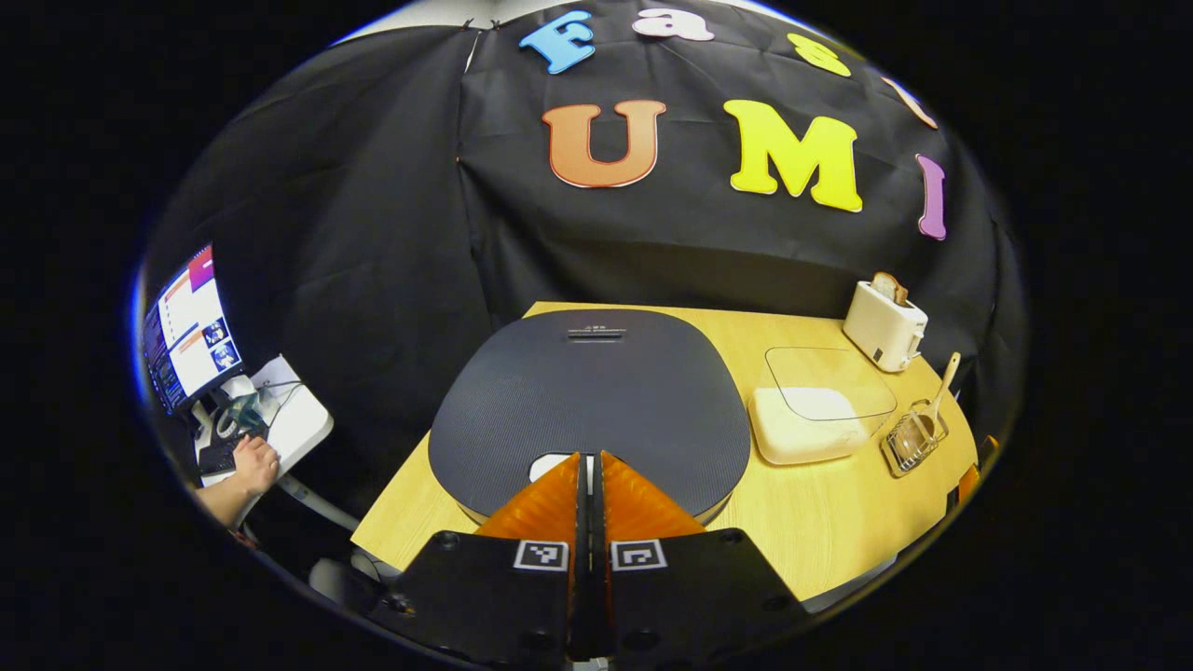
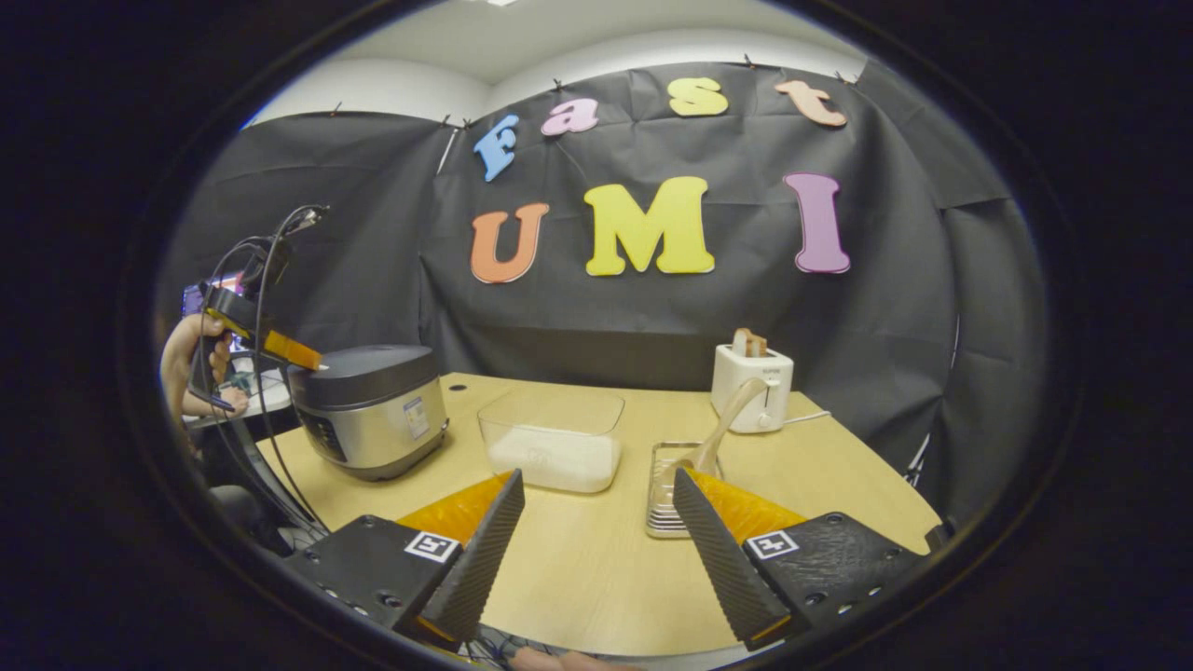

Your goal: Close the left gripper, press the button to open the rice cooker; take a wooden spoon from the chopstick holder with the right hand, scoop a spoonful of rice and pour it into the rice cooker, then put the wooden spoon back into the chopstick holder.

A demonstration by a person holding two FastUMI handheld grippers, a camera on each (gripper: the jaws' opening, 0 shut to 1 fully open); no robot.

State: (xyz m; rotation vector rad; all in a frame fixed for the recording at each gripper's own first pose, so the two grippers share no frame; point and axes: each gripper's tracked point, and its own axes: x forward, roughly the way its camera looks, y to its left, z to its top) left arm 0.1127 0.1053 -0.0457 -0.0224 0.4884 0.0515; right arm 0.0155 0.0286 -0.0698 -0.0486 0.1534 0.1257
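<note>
The rice cooker point(image 1: 587, 391) stands with its dark lid down, right under my left gripper point(image 1: 589, 458). That gripper is shut with nothing between its fingers, its tips over the white button point(image 1: 552, 463) at the lid's front edge. In the right gripper view the cooker point(image 2: 368, 410) sits at the table's left, with a hand holding the left gripper point(image 2: 296, 354) at its lid. My right gripper point(image 2: 597, 479) is open and holds nothing, low over the table. The wooden spoon point(image 2: 722, 419) leans in the wire chopstick holder point(image 2: 664, 499) just beyond its right finger. A clear box of rice point(image 2: 555, 443) stands between cooker and holder.
A white toaster point(image 2: 750, 384) with a slice of bread stands at the back right near the black cloth wall. Off the table's left, a person's hand point(image 1: 253, 464) rests at a small desk with a monitor point(image 1: 186, 326). Bare wooden tabletop point(image 2: 578, 568) lies before my right gripper.
</note>
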